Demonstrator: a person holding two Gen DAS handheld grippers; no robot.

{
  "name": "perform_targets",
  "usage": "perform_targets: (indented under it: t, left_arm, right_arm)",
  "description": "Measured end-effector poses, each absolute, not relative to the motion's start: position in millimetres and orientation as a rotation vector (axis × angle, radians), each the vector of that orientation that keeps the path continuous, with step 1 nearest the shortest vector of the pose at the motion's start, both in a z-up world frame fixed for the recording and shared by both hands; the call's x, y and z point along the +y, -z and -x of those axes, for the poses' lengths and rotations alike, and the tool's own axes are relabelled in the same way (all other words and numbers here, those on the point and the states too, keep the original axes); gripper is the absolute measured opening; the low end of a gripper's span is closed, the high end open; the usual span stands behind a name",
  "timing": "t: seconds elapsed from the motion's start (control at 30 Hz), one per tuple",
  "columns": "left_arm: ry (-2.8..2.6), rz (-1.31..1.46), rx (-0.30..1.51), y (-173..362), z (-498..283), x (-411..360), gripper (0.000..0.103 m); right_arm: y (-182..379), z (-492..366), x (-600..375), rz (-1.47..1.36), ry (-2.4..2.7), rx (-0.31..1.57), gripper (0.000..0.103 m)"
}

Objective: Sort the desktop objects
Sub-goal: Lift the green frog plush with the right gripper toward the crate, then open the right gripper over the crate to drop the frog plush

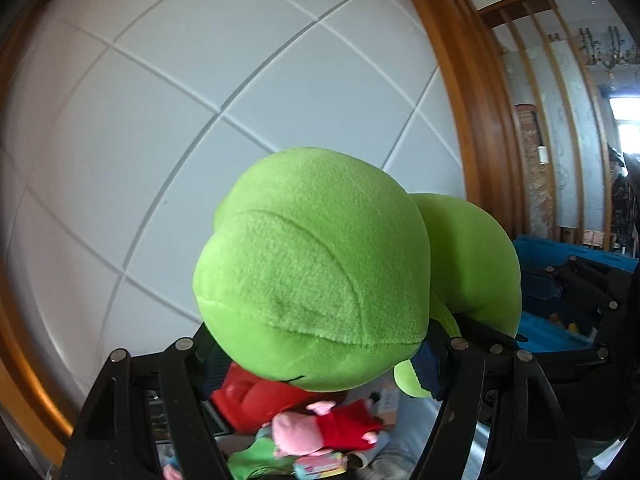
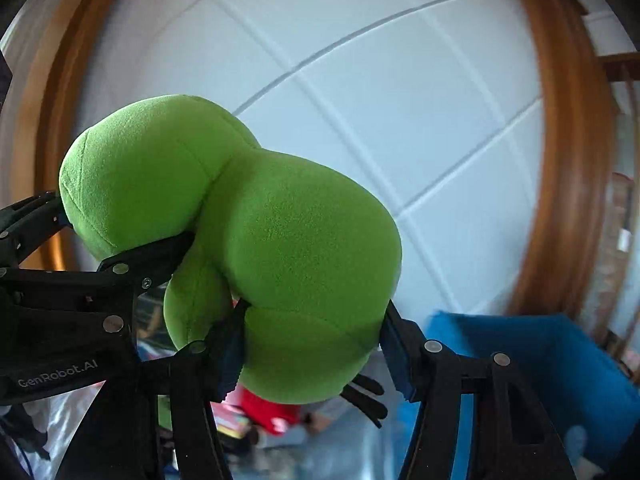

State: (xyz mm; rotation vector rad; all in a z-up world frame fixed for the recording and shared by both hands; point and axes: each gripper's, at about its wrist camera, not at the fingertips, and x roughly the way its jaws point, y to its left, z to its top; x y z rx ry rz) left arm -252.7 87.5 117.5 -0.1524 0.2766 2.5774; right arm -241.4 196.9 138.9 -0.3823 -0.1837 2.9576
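Observation:
A big green plush toy point(image 1: 316, 276) is held up in the air by both grippers. My left gripper point(image 1: 320, 360) is shut on one end of it. My right gripper point(image 2: 312, 352) is shut on its other end point(image 2: 296, 264). In the right wrist view the left gripper point(image 2: 132, 268) clamps the plush from the left. In the left wrist view the right gripper's fingers point(image 1: 588, 292) show behind the plush at the right. Below lie a pink pig plush in a red dress point(image 1: 328, 428) and a red plush point(image 1: 248, 400).
A blue plastic bin point(image 2: 532, 364) stands at the lower right; it also shows in the left wrist view point(image 1: 560, 320). A white panelled wall point(image 1: 200, 120) with a wooden frame point(image 1: 460, 100) is behind. A small colourful box point(image 1: 320, 468) lies under the pig.

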Motion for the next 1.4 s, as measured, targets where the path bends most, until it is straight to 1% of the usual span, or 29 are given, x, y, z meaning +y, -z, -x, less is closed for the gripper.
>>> perform_targets:
  t: [0.13,0.27,0.3,0.37,0.4,0.43,0.47,0.53,0.57,0.6,0.7,0.77,0.8,0.83,0.93,1.07,1.17,1.3,1.37,1.4]
  left_arm:
    - [-2.453,0.109,0.272,-133.3,208.3,163.6,0.073]
    - [-2.348,0.111,0.265,-136.0,175.2,236.3,0.073]
    - [-2.328,0.119,0.262,-134.7,173.5,252.5,0.073]
    - [-2.292,0.148,0.252,-133.2,179.9,289.1,0.073]
    - [-2.275,0.17,0.25,-130.8,182.5,308.4,0.073]
    - [-2.266,0.19,0.249,-125.0,185.0,328.2,0.073]
    - [-2.26,0.212,0.252,-119.9,188.2,346.0,0.073]
    - [-2.245,0.269,0.257,-108.6,202.7,389.2,0.073]
    - [-2.239,0.3,0.262,-103.1,209.3,409.9,0.073]
    - [-2.233,0.338,0.274,-97.0,216.1,427.2,0.073]
    - [-2.219,0.445,0.343,-75.4,235.3,469.2,0.073]
    - [-2.207,0.527,0.401,-57.7,246.8,486.6,0.073]
    - [-2.201,0.574,0.431,-49.8,253.2,497.8,0.073]
    - [-2.194,0.619,0.458,-42.6,260.1,507.9,0.073]
    - [-2.17,0.741,0.509,-24.2,279.5,530.5,0.073]
    - [-2.14,0.848,0.554,-9.7,294.1,561.0,0.073]
    - [-2.118,0.908,0.643,-0.7,295.8,580.5,0.074]
    - [-2.095,1.053,0.698,9.4,303.1,589.2,0.075]
    - [-2.075,1.127,0.712,24.4,306.7,592.6,0.075]
    - [-2.06,1.17,0.713,31.2,309.5,595.2,0.075]
  right_arm:
    - [-156.5,196.7,257.2,0.359,-2.829,-0.13,0.059]
    - [-166.8,156.6,314.1,0.387,-2.706,-0.076,0.059]
    - [-169.6,160.1,325.5,0.397,-2.683,-0.069,0.059]
    - [-169.0,160.1,355.7,0.427,-2.637,-0.056,0.059]
    - [-164.9,196.5,381.5,0.446,-2.622,-0.043,0.059]
    - [-164.1,198.4,399.1,0.471,-2.606,-0.022,0.059]
    - [-170.8,223.2,409.2,0.49,-2.599,-0.005,0.059]
    - [-162.2,191.6,419.2,0.549,-2.587,0.039,0.059]
    - [-156.7,196.6,436.2,0.588,-2.582,0.075,0.059]
    - [-142.6,179.8,439.6,0.611,-2.58,0.103,0.059]
    - [-117.3,185.3,495.3,0.696,-2.567,0.218,0.059]
    - [-98.9,198.4,516.5,0.766,-2.549,0.3,0.06]
    - [-79.4,188.1,511.1,0.787,-2.541,0.326,0.06]
    - [-69.1,195.5,520.7,0.83,-2.527,0.369,0.06]
    - [-50.3,209.6,550.6,0.928,-2.496,0.468,0.06]
    - [-40.3,225.4,578.2,1.007,-2.448,0.507,0.06]
    - [-23.1,228.0,582.6,1.06,-2.422,0.57,0.06]
    - [-0.5,225.6,596.3,1.118,-2.378,0.638,0.062]
    - [7.4,226.8,601.4,1.154,-2.345,0.626,0.064]
    - [10.8,227.3,603.8,1.169,-2.334,0.623,0.066]
